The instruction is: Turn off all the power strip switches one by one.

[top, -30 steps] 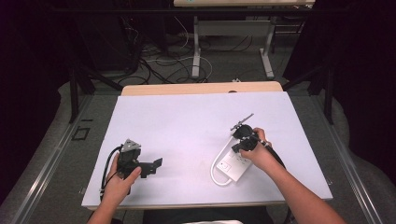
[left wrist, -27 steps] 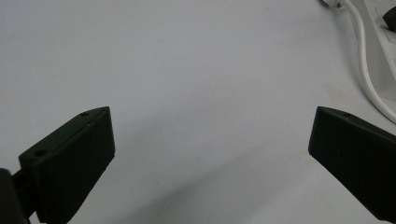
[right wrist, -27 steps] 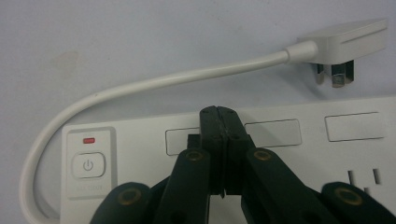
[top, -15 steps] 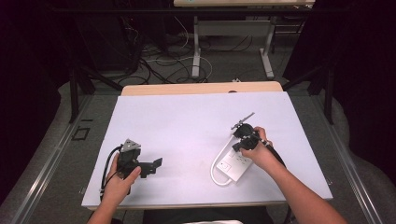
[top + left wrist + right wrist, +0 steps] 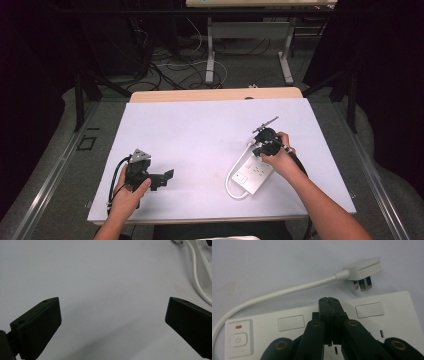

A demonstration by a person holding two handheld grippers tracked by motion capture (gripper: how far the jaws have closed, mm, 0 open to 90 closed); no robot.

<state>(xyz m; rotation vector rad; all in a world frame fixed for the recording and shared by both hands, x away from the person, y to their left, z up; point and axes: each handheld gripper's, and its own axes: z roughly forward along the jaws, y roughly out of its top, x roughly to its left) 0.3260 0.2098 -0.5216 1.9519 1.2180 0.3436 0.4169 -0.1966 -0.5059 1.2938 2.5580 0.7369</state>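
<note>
Two grippers over a white table: right gripper clenched empty above the white power strip, near its plug; left gripper released, jaws wide, nothing between.

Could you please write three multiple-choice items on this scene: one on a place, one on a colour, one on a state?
1. Where does the power strip lie?
A. under the right gripper
B. beside the left gripper
C. on the floor

2. What colour is the strip's cord?
A. black
B. white
C. red

3. How do the left gripper's jaws stand?
A. closed on the plug
B. shut empty
C. wide open

Answers: 1 A, the high view shows the strip below that hand; 2 B, cord and plug are white; 3 C, bare table shows between them.
</note>
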